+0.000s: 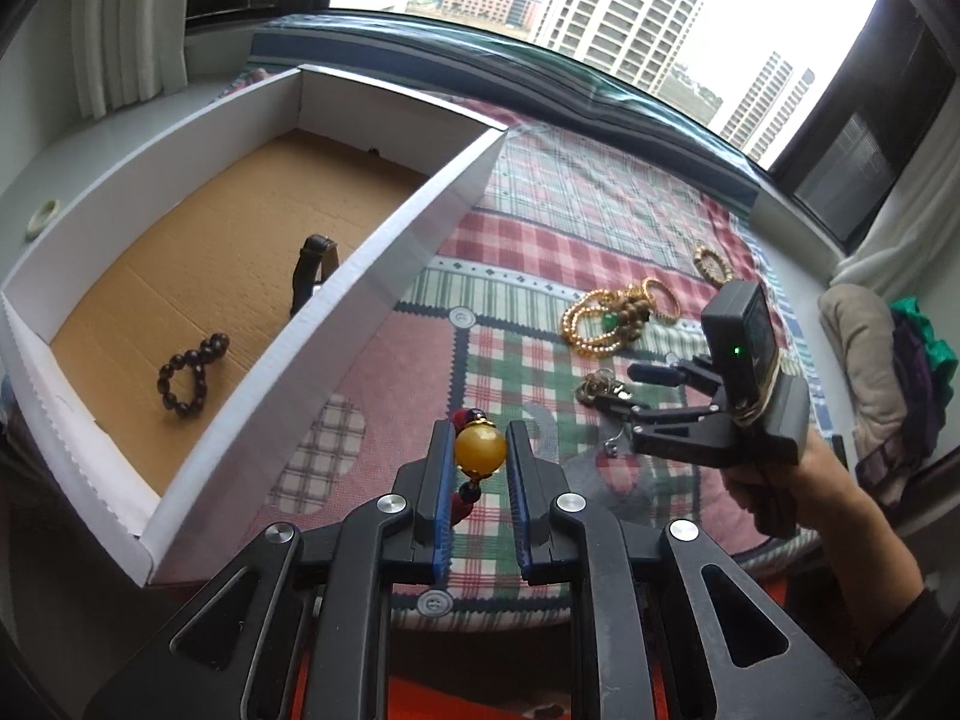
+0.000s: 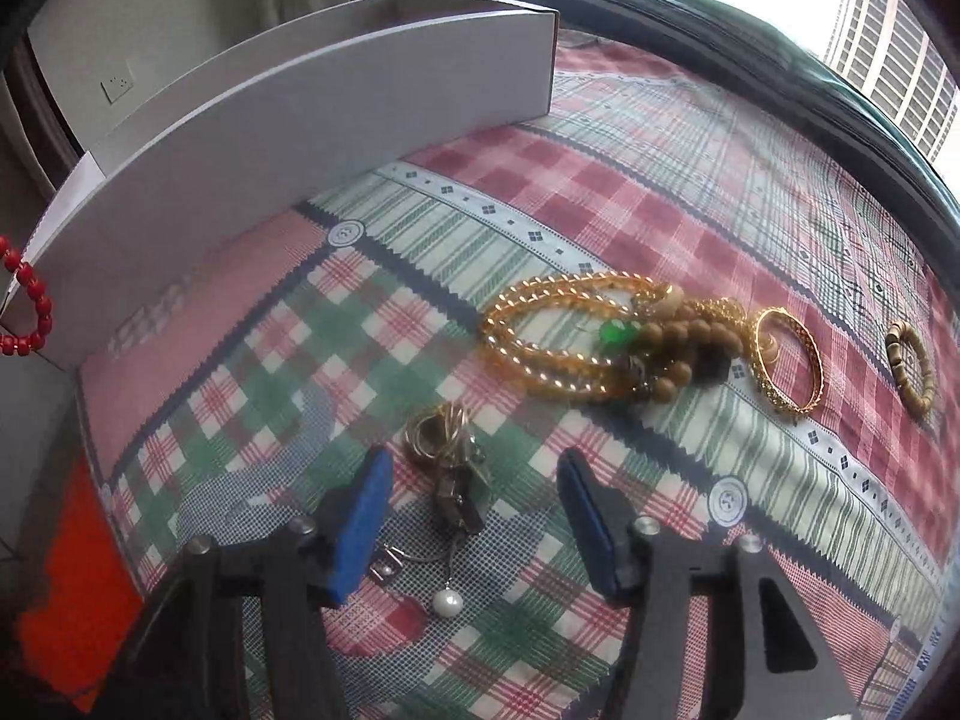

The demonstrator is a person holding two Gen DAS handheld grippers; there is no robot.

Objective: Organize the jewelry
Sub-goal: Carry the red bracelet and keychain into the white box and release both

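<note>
A plaid cloth carries a white box, gold bracelets and a pearl tangle.

Cardboard box: white, matt walls; brown corrugated floor, dull. Dark bead bracelet inside: polished, slight sheen. Patchwork cloth: woven plaid fabric, matt, printed buttons. Left tongs: matt black plastic, blue ribbed pads, bright metal pins; pads clamp a glossy amber-yellow bead. Amber bead strands: translucent, shiny. Gold bangle: bright metal. Wooden bead bracelet: matt. Metal ring cluster: tarnished; pearl glossy.
</note>
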